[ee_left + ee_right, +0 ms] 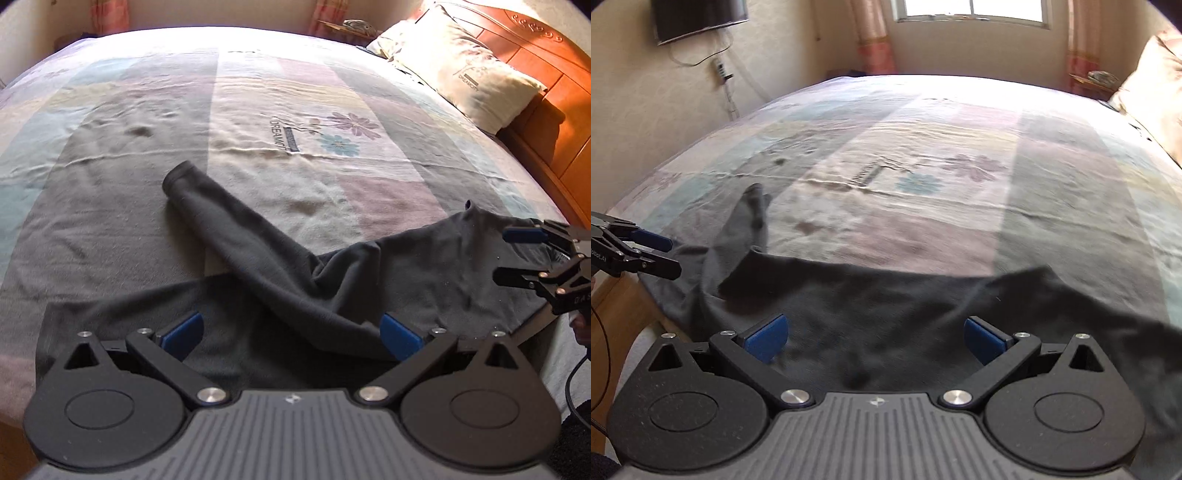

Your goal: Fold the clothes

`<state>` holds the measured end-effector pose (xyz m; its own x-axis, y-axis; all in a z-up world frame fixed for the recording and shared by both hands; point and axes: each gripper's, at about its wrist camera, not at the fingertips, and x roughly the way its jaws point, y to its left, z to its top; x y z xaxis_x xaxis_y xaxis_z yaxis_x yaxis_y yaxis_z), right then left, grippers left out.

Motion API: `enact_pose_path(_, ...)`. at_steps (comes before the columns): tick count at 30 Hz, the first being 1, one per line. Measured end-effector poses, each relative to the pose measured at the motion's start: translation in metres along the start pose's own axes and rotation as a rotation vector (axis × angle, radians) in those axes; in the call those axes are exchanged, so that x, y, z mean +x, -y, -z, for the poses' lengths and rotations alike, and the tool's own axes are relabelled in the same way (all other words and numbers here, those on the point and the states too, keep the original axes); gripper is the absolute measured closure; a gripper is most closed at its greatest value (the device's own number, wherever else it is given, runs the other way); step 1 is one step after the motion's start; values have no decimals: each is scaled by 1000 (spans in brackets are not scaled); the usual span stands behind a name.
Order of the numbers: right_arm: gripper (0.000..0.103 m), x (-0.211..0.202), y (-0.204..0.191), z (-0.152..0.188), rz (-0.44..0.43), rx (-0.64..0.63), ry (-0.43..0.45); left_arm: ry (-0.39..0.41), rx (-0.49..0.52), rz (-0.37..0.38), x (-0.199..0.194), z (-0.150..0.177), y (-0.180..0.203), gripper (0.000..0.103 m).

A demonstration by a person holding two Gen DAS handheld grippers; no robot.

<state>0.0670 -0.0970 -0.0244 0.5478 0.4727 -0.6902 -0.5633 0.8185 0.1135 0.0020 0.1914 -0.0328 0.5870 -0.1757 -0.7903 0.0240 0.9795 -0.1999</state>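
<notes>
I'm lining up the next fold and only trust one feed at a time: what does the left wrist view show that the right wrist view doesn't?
Only the left wrist view shows the wooden headboard and the sleeve's cuff clearly, lying out across the bedspread. Only the right wrist view shows the window, the wall screen and the garment's far right part. Both show the dark garment, the pillow, and both grippers, left and right, open over the cloth.

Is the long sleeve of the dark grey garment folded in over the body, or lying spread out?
Spread out. The sleeve runs away from the garment body onto the bedspread.
</notes>
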Motion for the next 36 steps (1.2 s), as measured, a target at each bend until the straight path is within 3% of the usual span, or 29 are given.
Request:
enact_pose_path(4,20,36,-45,-38,-72,-187,-23,6,-34,7,-3,11,-14,2)
enact_pose_path(7,28,64,-71,-60,-127,-274,-50,-4,-31,19,-2,17,-20,2)
enact_pose_path(10,43,93,-94,-75,-154,-343,-90,-3,-24,1,-2,20,-24,2)
enact_pose_path(14,54,129,-109,-87,-211,-350,-153,-3,-35,2,1,24,-30,2)
enact_pose_path(18,63,161,-110,-86,-212,-313,-218,-22,-32,11,8,27,-31,2)
enact_pose_path(20,79,168,-107,-84,-242,-278,-245,-29,-30,17,12,28,-32,2)
enact_pose_path(23,96,165,-108,-83,-258,-282,-232,-36,-32,20,16,27,-33,2)
enact_pose_path(29,102,154,-93,-96,-135,-329,-162,-28,-31,51,20,24,-30,2)
enact_pose_path(32,102,155,-75,-100,-78,-294,-162,-33,-30,53,23,25,-28,2)
enact_pose_path(34,98,153,-70,-100,-118,-275,-180,-34,-36,58,25,26,-28,2)
enact_pose_path(36,87,150,-73,-99,-175,-265,-176,-35,-43,58,26,25,-29,2)
